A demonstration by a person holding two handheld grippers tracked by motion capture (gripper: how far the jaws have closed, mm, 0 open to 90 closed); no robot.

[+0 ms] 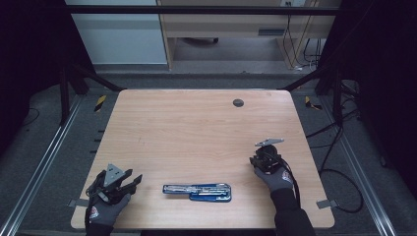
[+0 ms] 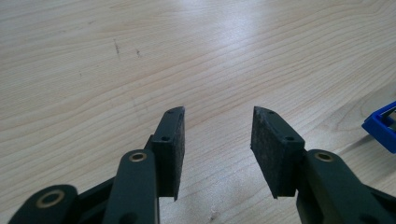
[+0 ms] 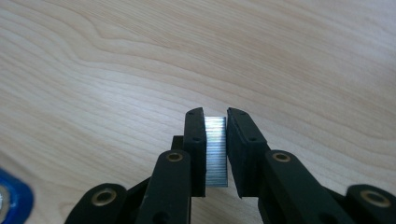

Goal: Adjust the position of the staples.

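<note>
A silvery strip of staples (image 3: 215, 151) sits clamped between the pads of the right claw (image 1: 266, 158), which grips it above the wooden surface (image 1: 196, 132), off to the right of the blue stapler (image 1: 197, 191). The stapler lies open near the surface's front edge. The left claw (image 2: 217, 149) hovers left of the stapler, jaws apart and holding nothing.

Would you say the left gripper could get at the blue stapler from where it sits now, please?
Probably yes. The left gripper is open and holds nothing, and bare table lies between it and the blue stapler. The right gripper, shut on a strip of staples, stays off to the far side.
</note>
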